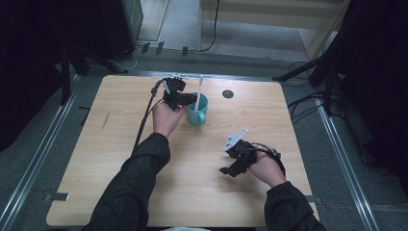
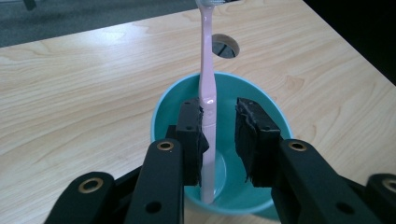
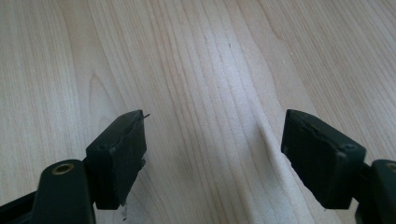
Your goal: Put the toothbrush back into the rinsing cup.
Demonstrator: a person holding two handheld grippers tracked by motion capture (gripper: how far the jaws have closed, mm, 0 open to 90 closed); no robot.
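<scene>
**Pink toothbrush stands in teal mug between spread left jaws**

The left gripper (image 2: 218,140) hangs over a teal mug (image 2: 261,100), jaws apart; 1 pad touches the pink toothbrush (image 2: 207,70) standing inside. The right gripper (image 3: 212,154) gapes wide above the bare wooden table (image 3: 210,56), well apart from the mug (image 1: 197,109).

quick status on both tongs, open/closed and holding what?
Left tongs: open around the pink toothbrush standing in the teal cup; one jaw touches it, not clamped.
Right tongs: open wide, nothing held, above the table.
</scene>
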